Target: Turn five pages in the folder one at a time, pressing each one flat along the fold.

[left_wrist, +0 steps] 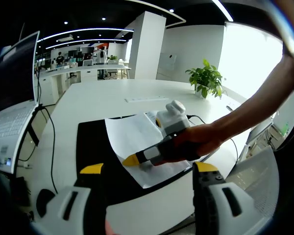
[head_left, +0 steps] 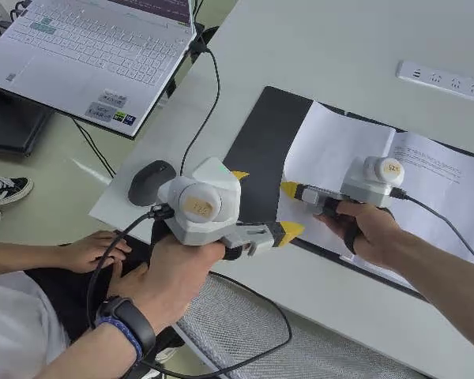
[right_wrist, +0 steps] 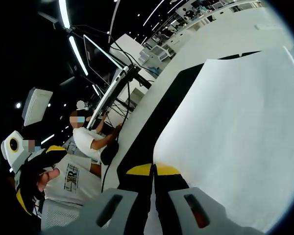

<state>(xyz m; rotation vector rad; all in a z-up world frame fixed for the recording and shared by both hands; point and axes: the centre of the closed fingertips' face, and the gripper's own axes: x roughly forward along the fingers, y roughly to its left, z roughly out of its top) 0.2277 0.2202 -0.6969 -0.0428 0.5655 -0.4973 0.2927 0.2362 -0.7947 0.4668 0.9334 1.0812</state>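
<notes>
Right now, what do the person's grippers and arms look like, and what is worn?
Both the left gripper and right gripper have white-grey housings, a round cap with an orange mark, dark jaws tipped yellow, and a black cable each. The left wrist carries a black watch and a blue band.

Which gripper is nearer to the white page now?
Right. The right gripper, shut, is at the left edge of the page. The left gripper, open, hangs by the black folder, short of the page.
</notes>
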